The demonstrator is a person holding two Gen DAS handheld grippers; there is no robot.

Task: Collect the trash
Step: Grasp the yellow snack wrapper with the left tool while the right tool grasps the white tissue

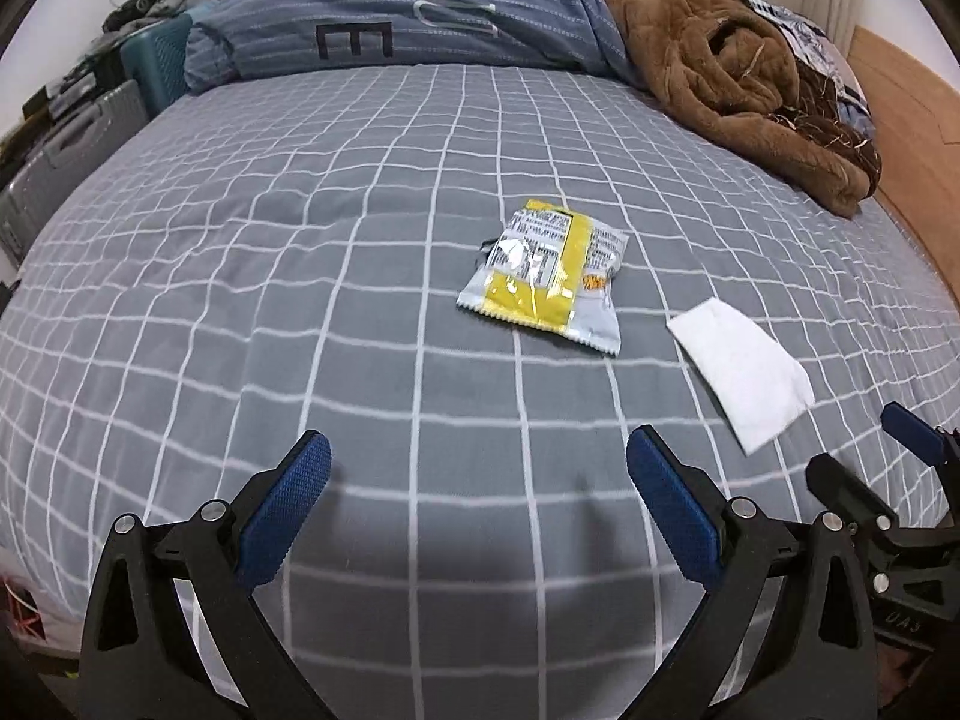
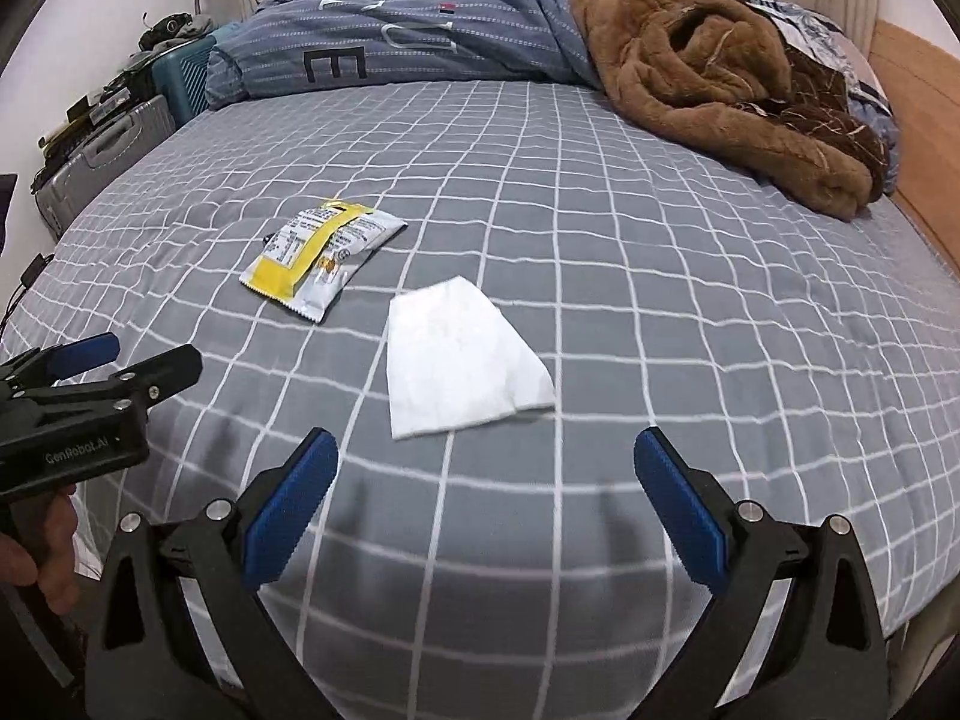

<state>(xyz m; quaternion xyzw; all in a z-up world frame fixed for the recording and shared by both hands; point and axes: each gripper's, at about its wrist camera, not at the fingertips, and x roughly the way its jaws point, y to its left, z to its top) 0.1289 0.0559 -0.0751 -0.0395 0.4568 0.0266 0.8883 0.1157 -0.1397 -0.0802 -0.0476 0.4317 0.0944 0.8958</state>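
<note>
A yellow and silver snack wrapper (image 1: 549, 273) lies flat on the grey checked bed, ahead of my left gripper (image 1: 478, 456), which is open and empty. A white tissue (image 1: 741, 372) lies to the wrapper's right. In the right wrist view the tissue (image 2: 459, 360) lies just ahead of my right gripper (image 2: 486, 459), which is open and empty, and the wrapper (image 2: 321, 258) lies further left. The left gripper (image 2: 96, 360) shows at the left edge of the right wrist view, and the right gripper (image 1: 900, 438) at the right edge of the left wrist view.
A brown fleece blanket (image 1: 732, 78) and a blue striped duvet (image 1: 408, 12) are heaped at the far end of the bed (image 1: 240, 276). Suitcases (image 1: 72, 162) and a teal crate stand off the left side. A wooden headboard (image 1: 912, 138) runs along the right.
</note>
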